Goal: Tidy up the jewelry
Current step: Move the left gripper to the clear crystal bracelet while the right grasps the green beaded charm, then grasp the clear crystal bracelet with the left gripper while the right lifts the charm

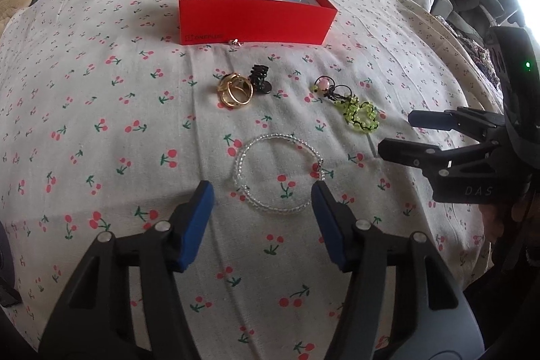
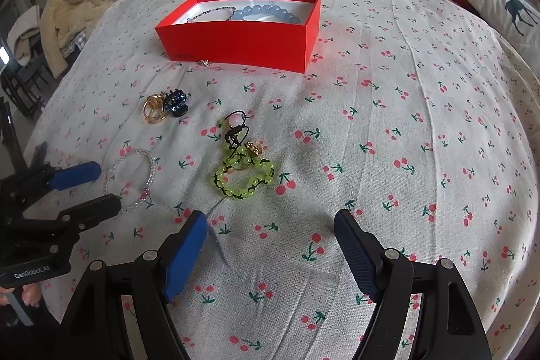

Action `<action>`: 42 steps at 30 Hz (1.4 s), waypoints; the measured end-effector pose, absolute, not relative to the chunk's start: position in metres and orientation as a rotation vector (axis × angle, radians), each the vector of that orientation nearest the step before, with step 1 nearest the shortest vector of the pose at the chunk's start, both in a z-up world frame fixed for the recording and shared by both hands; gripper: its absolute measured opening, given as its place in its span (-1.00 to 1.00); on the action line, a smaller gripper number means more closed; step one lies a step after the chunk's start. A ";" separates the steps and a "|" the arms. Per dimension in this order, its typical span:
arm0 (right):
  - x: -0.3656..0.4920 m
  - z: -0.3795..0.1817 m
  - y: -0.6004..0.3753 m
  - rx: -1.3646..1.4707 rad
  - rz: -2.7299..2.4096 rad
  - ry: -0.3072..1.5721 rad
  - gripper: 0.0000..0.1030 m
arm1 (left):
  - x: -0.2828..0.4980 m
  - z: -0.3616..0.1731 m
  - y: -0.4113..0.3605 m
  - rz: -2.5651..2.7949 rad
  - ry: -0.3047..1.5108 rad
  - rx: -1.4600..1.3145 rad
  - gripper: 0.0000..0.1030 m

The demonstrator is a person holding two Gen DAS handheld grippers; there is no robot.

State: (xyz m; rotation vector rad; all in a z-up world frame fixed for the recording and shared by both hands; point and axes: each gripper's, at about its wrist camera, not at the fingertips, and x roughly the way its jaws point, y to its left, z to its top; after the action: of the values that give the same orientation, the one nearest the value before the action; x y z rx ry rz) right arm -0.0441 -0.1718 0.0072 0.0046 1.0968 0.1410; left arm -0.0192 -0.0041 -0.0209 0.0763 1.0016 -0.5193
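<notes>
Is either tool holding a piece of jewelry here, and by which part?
Nothing is held. The left tool stands open around the clear bead bracelet, its pads not pressing on it. The right tool is open over bare bedsheet.

Tiny trinket beside box, indistinct

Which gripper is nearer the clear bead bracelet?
Left. The left gripper straddles the clear bead bracelet, jaws open around it. The right gripper hangs open off to its side, beyond the green bead bracelet.
</notes>
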 end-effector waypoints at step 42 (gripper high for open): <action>-0.029 0.009 -0.148 -0.089 0.233 1.047 -0.80 | -0.011 -0.025 -0.006 -0.470 0.945 0.162 -0.61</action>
State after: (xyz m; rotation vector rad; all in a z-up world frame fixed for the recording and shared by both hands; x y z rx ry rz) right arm -0.0295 -0.1483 0.0093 -0.0894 1.0473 0.2330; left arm -0.0114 -0.0065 -0.0247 0.1622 0.9451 -0.4698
